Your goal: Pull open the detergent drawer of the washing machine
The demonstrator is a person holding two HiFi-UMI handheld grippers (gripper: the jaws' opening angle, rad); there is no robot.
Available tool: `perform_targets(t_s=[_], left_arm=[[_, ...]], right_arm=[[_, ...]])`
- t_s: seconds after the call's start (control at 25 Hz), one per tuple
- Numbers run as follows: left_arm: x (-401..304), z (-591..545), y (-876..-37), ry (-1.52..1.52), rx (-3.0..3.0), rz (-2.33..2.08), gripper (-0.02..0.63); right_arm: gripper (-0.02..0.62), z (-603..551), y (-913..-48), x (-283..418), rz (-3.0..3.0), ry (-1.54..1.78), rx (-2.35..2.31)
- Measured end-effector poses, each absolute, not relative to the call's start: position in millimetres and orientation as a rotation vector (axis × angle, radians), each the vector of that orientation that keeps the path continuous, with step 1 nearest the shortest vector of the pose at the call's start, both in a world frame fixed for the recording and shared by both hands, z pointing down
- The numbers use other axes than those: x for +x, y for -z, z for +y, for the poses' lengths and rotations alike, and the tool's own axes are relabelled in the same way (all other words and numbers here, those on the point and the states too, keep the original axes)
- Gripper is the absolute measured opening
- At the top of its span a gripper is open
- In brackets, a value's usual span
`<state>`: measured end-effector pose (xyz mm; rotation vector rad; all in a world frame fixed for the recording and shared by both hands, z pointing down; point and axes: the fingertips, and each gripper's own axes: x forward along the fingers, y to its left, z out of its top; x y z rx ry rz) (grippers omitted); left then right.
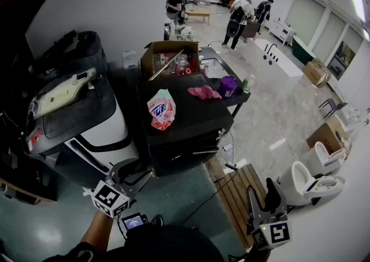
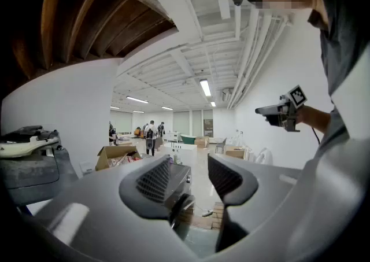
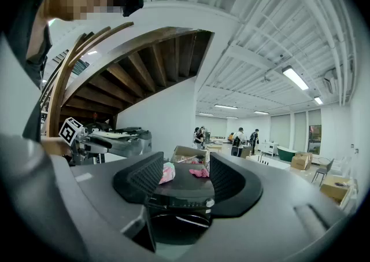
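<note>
The black washing machine [image 1: 191,122] stands in the middle of the head view, its front control strip [image 1: 182,141] facing me. In the right gripper view the strip [image 3: 173,200] looks flush and has a knob [image 3: 209,203]; I cannot pick out the drawer on it. My left gripper [image 1: 145,174] hovers just before the machine's front left corner, and the machine [image 2: 176,177] shows between its jaws. Those jaws stand a little apart with nothing between them. My right gripper [image 1: 263,190] is off to the right over a wooden pallet [image 1: 237,194], open and empty, pointing level at the washer front.
On the washer top lie a pink-and-white bag [image 1: 161,109] and a pink cloth [image 1: 203,92]. A cardboard box [image 1: 170,58] stands behind them. A grey-and-white appliance [image 1: 81,116] stands close on the left, a toilet [image 1: 303,183] on the right, and people [image 1: 237,18] far back.
</note>
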<state>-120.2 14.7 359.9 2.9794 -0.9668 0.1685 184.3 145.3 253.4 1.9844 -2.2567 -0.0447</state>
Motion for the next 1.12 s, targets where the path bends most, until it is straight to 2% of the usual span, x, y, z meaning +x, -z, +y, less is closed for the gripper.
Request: perform_targets(t_s=[1.12], left_arm=[[-146.3, -6.8, -384.9, -0.136, 2.98, -0.789, 0.256]], right_arm=[[0.232, 125.1, -249.5, 124.2, -2.192, 0.029, 2.052]])
